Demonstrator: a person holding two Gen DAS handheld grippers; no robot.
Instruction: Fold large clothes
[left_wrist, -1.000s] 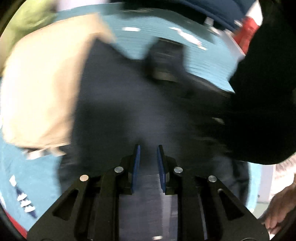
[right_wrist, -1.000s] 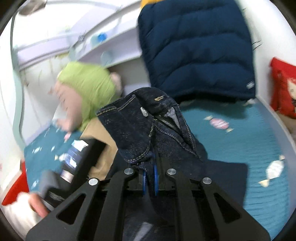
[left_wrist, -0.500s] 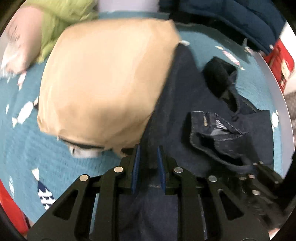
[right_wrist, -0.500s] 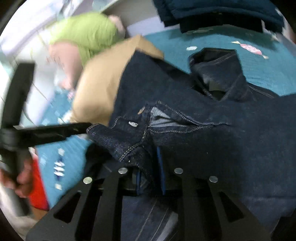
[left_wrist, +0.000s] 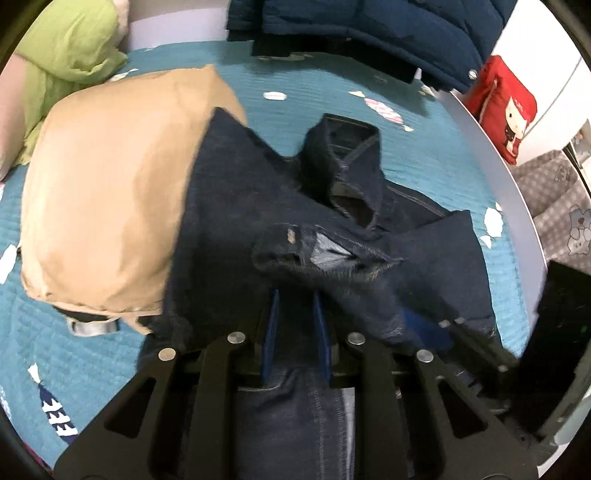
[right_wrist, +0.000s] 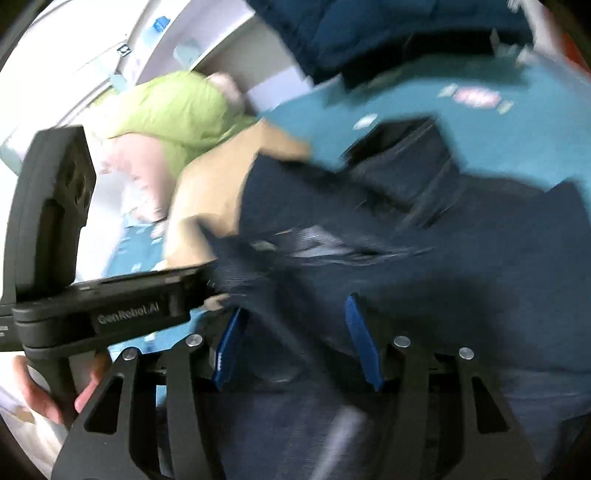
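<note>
Left wrist view: dark denim jeans heaped on the teal bed, partly overlapping a tan garment; left hand-held gripper clamped on a denim fold. Right wrist view: right hand-held gripper opening, pads clear of the denim lying between them; green bedding behind.

A bed with a teal quilted cover printed with small candy shapes carries everything. Dark denim jeans lie spread across its middle. Against the jeans' left edge, partly under them, lies a tan garment. Beyond the tan garment sits a green bundle. Past the jeans, at the bed's far edge, lies a navy padded jacket.
</note>
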